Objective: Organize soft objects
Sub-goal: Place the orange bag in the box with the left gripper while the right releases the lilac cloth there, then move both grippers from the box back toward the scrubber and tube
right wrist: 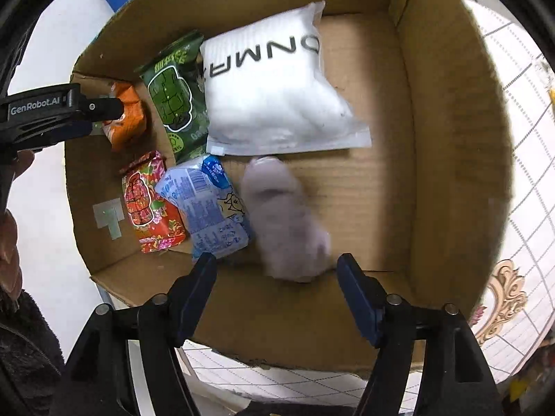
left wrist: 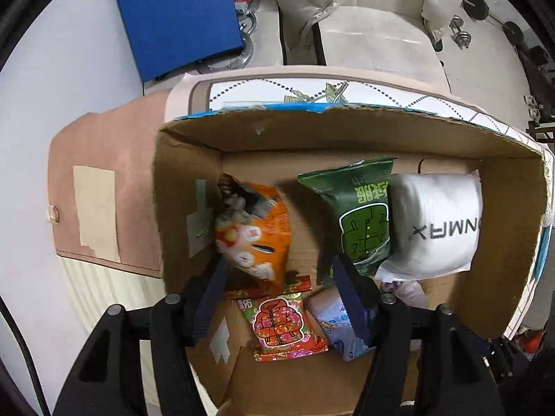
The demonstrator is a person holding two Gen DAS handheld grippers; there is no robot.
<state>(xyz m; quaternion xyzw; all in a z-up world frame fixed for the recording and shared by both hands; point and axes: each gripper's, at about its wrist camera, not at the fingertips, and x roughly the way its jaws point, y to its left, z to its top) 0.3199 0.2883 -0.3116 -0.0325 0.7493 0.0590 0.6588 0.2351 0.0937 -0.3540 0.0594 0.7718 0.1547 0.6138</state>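
Observation:
An open cardboard box holds several soft packs. In the left wrist view an orange snack pack hangs blurred just ahead of my open left gripper, apart from its fingers. Below lie a red flowered pack, a blue-white tissue pack, a green pack and a white pouch. In the right wrist view my right gripper is open over a blurred pale purple soft item on the box floor, beside the tissue pack, red pack, green pack, white pouch and orange pack.
The box stands on a patterned white cloth. A pink board lies left of it. A blue panel, a cream sofa with a padded coat and dumbbells are behind. The left gripper's body reaches in from the left.

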